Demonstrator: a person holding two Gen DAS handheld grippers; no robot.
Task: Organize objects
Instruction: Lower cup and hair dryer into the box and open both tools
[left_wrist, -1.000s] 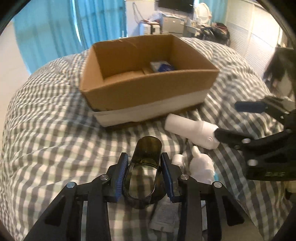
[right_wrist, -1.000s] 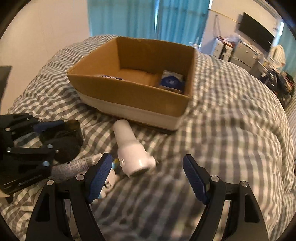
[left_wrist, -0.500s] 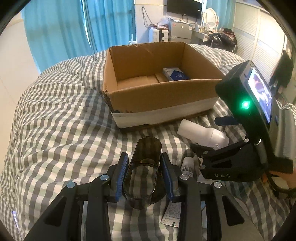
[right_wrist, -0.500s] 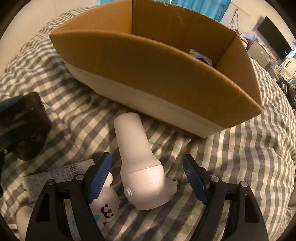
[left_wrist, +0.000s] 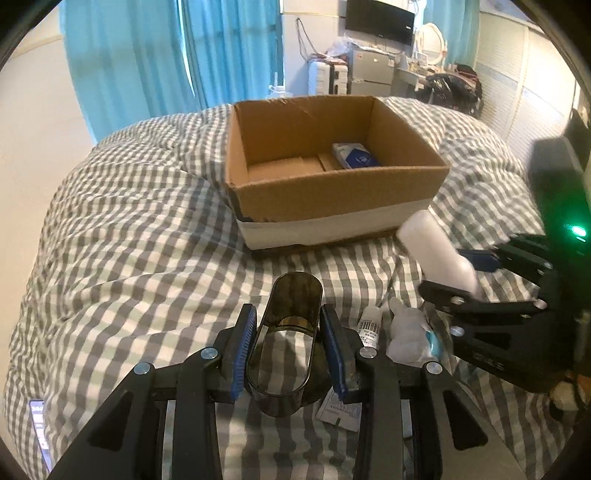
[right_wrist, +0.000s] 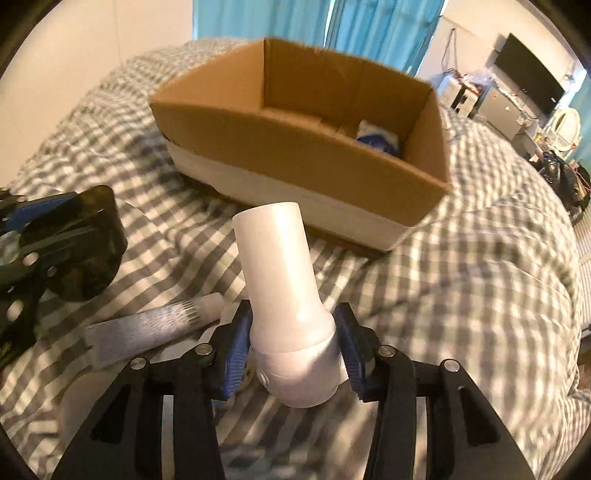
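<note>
From the left wrist camera we see our left gripper (left_wrist: 290, 356) with its blue pads pinching a dark smoky translucent container (left_wrist: 286, 343), open end toward us, held just above the grey-checked bedding (left_wrist: 129, 258). Ahead sits the open cardboard box (left_wrist: 332, 192) with a white band along its base; this view looks down into it and shows a blue-and-white packet (left_wrist: 355, 155) lying at the back right of the floor.

The right wrist camera gives what the left cannot: our right gripper (right_wrist: 295, 352) has its jaws pressed against the wide end of a white plastic bottle-shaped device (right_wrist: 284, 295), whose narrower end points up toward the box (right_wrist: 295, 147). From the left view that same white piece (left_wrist: 437, 254) is only a blurred shape between the right gripper's fingers (left_wrist: 480, 258), near the box's front right corner.

Between the two grippers, on the bedding, lie a small white tube with a printed label (left_wrist: 370, 326) and a soft white figure with a teal patch (left_wrist: 410, 336); in the right view the tube (right_wrist: 155, 325) is smeared, and we think the pale round form at lower left is that figure, though it is too blurred to be sure. A flat printed packet (left_wrist: 340, 411) lies under the left gripper's right finger. The right view also catches the dark container (right_wrist: 85, 254) from the side.
</note>
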